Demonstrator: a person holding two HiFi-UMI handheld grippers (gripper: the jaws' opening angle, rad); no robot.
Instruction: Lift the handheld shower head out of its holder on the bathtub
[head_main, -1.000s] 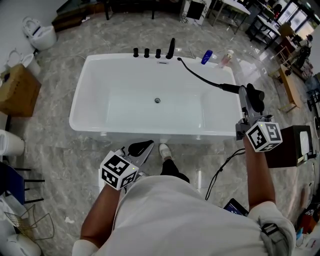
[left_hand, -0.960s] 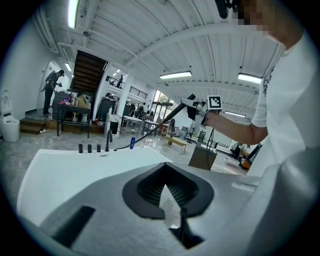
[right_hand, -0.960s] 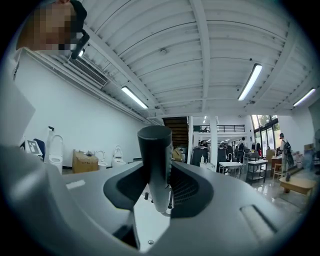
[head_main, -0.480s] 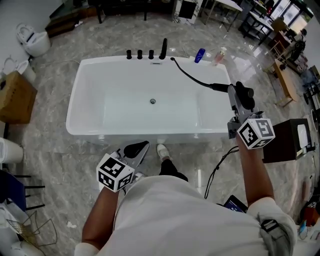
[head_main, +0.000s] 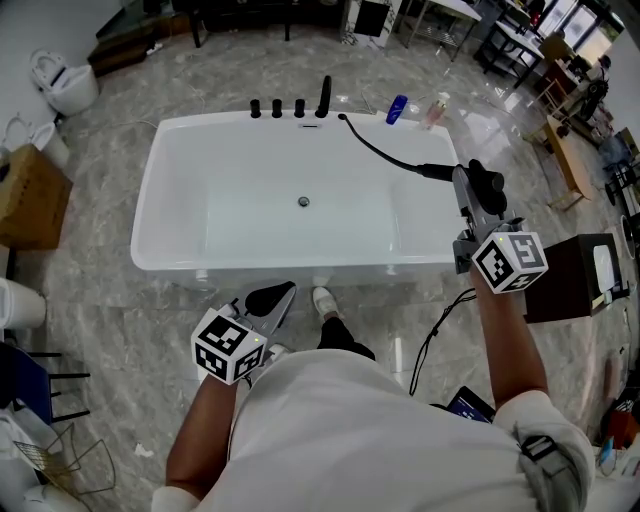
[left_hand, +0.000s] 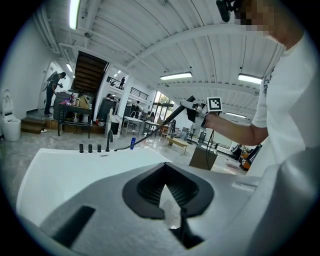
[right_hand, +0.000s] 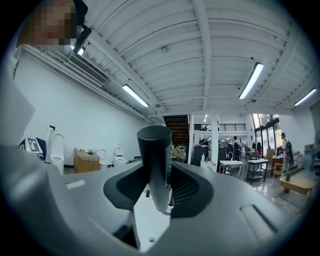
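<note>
Lift step looks essentially done: right claw (head_main: 479, 186) is clenched on the handheld shower head (head_main: 437, 172), jaws pinching the dark cylindrical handle from both sides, plain in the right gripper view, where the handle (right_hand: 155, 160) stands upright between the pads. Shower head is up in the air over the right end of the bathtub (head_main: 168, 132), off the deck and touching no part of the tub. Black hose (head_main: 380, 150) runs from it back down to the far rim, ending just beside the black faucet (head_main: 324, 96) and the three knobs (head_main: 277, 107). The holder itself is too small to pick out there; nothing sits in that spot. Left claw (head_main: 275, 297) is idle, low by the person's waist on the near side of the tub, jaws together and holding nothing; the left gripper view shows only a sliver of floor between the pads (left_hand: 185, 192). From that view the shower head (left_hand: 175, 114) is clearly raised well above the rim. Judgement: what is left is keeping the grip firm and the handle steady, with the hose left slack enough that it does not tug the head out of the jaws. Main risk is the round handle twisting in the pinch.
</note>
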